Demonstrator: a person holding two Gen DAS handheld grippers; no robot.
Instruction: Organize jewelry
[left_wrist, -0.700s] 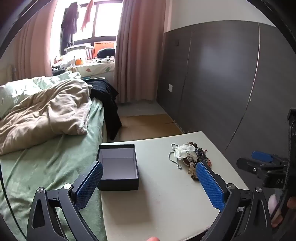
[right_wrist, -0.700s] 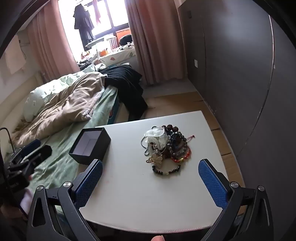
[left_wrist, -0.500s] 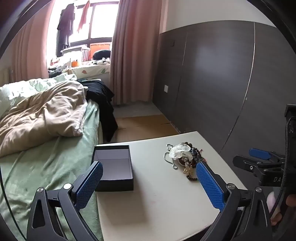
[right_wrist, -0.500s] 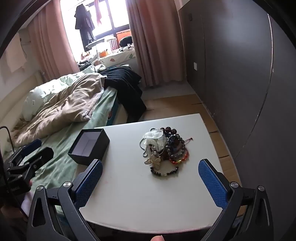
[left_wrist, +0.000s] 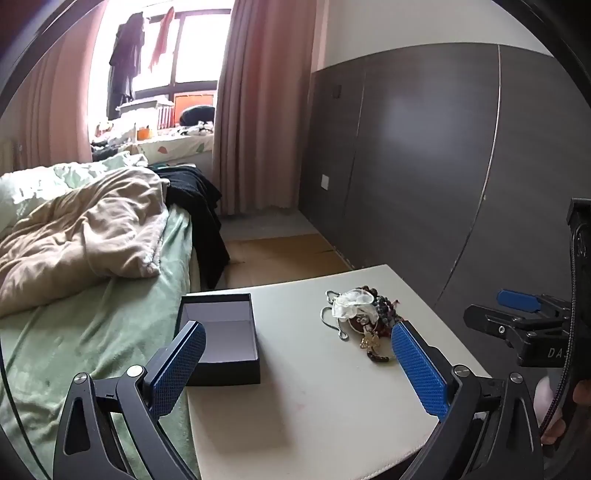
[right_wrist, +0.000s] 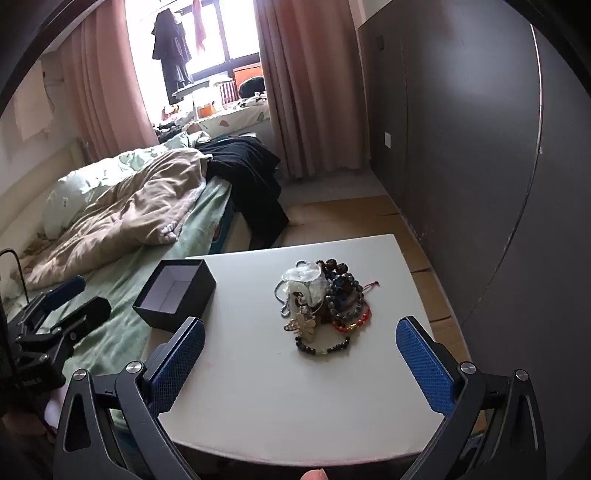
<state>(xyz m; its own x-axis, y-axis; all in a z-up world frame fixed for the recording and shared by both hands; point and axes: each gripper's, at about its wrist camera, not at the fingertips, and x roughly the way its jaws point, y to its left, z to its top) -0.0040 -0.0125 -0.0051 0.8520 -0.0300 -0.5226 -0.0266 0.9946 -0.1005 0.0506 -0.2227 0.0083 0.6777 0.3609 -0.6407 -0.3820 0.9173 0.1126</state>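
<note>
I hold both grippers above the near edge of the white worktop (right_wrist: 303, 406), tilted down toward it. My left gripper (left_wrist: 295, 363) has its blue fingers (left_wrist: 419, 373) spread wide apart with nothing between them, and my right gripper (right_wrist: 301, 363) is just as wide, its fingers (right_wrist: 424, 363) empty too.

I take the black box (right_wrist: 175, 295) as my landmark. It sits open near the worktop's left edge, its pale inside bare. To the right of the box, apart from it, lies the jewelry heap (right_wrist: 321, 302): dark bead bracelets, a red and gold bead strand, a silver chain, a gold butterfly-shaped piece (right_wrist: 301, 326) on the side nearest me, and a crumpled white sheer pouch (right_wrist: 303, 277) on the far side. A dark bead bracelet (right_wrist: 323, 347) lies at the heap's near edge, closest to my right gripper. In the left wrist view the same box (left_wrist: 221, 332) is just beyond my left finger, and the heap (left_wrist: 364, 315) sits to the right of the box.

Left of the box, past the worktop's edge, is a bed (right_wrist: 122, 266) with a green sheet and a beige quilt.
</note>
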